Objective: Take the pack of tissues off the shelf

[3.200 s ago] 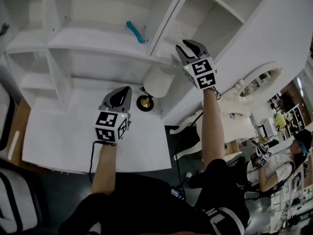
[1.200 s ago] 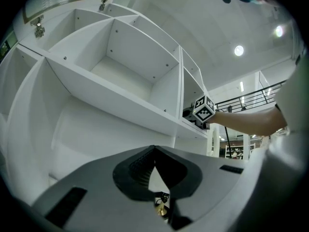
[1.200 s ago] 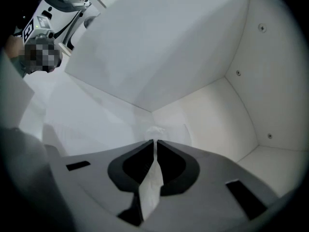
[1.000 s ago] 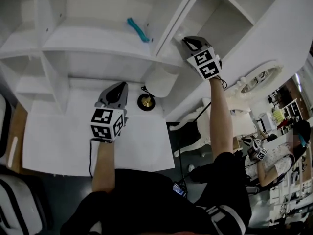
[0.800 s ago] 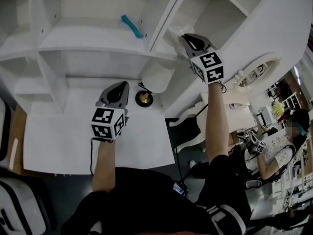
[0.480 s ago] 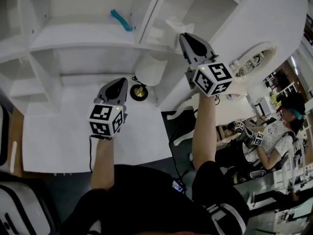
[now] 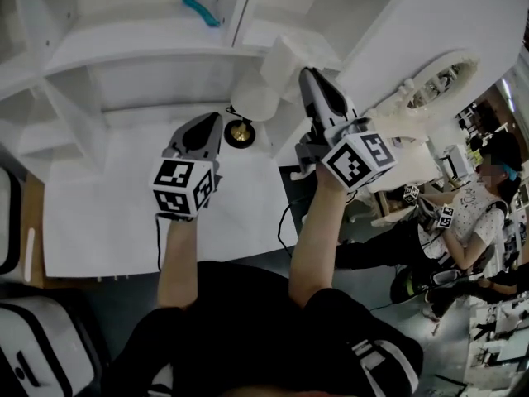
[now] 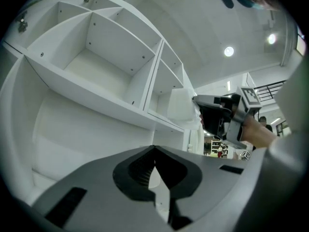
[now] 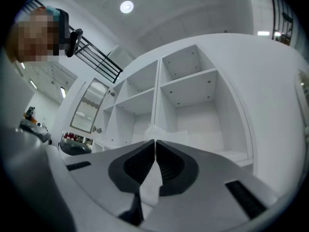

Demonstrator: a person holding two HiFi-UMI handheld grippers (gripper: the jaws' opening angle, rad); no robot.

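Observation:
The pack of tissues [image 7: 281,60] is white and soft. It hangs in the air just in front of the white shelf unit [image 7: 149,46], clear of the compartment. My right gripper [image 7: 306,74] is shut on its near edge. In the right gripper view the pack [image 9: 166,133] sticks out past the closed jaws [image 9: 154,144], with empty shelf compartments behind it. The left gripper view shows the pack [image 8: 181,105] held by the right gripper [image 8: 197,100] beside the shelf edge. My left gripper [image 7: 215,118] hovers over the desk, shut and empty [image 8: 154,149].
A lamp with a white shade [image 7: 254,102] and a brass base [image 7: 240,133] stands on the white desk [image 7: 107,213] under the shelf. A teal object [image 7: 201,11] lies on an upper shelf. An ornate white mirror [image 7: 430,85] and seated people [image 7: 488,197] are at the right.
My right gripper has drawn back out of the shelf compartment, down and toward me, bringing the tissue pack with it. The left gripper has stayed over the desk.

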